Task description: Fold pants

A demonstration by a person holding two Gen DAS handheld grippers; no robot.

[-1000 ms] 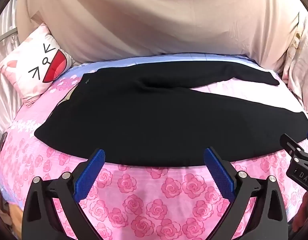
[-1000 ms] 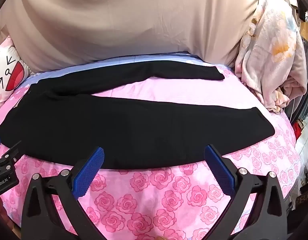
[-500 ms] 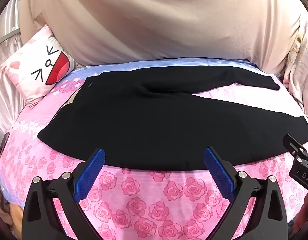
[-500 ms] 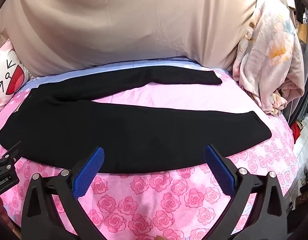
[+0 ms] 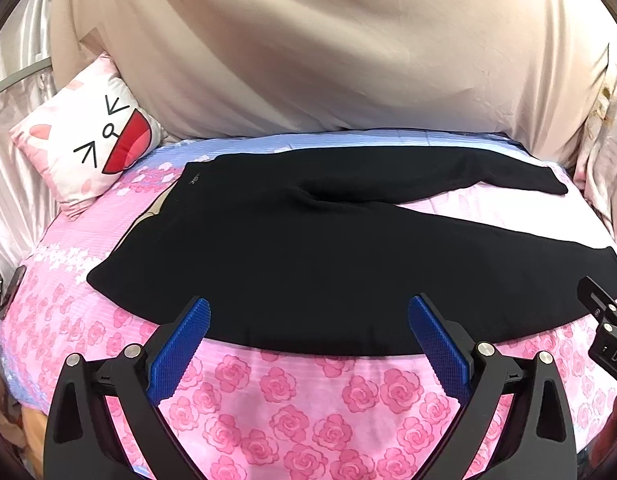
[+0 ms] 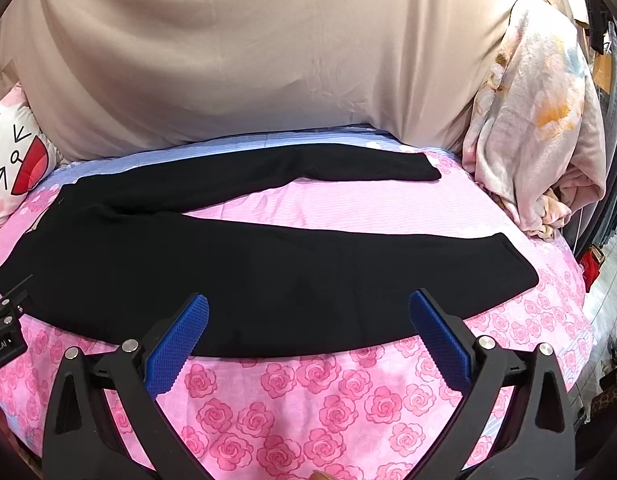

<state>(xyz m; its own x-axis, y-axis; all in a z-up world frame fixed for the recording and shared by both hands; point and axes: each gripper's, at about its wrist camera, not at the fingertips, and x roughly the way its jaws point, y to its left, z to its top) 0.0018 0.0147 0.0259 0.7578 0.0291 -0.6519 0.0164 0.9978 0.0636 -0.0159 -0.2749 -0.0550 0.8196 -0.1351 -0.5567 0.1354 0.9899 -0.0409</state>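
I hold my left gripper (image 5: 308, 334) and right gripper (image 6: 308, 332) wide apart, empty; just ahead, the black pants (image 5: 308, 256) lie flat, legs spread, on the rose-printed bed (image 5: 292, 400).

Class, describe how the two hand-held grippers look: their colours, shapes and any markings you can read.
Each hand-held gripper, left and right, has a black angular frame with silver bolt heads and two flat blue fingers with a fine grid texture. White lettering, only partly readable, marks each body where the other camera catches it. No cables or sleeves show.
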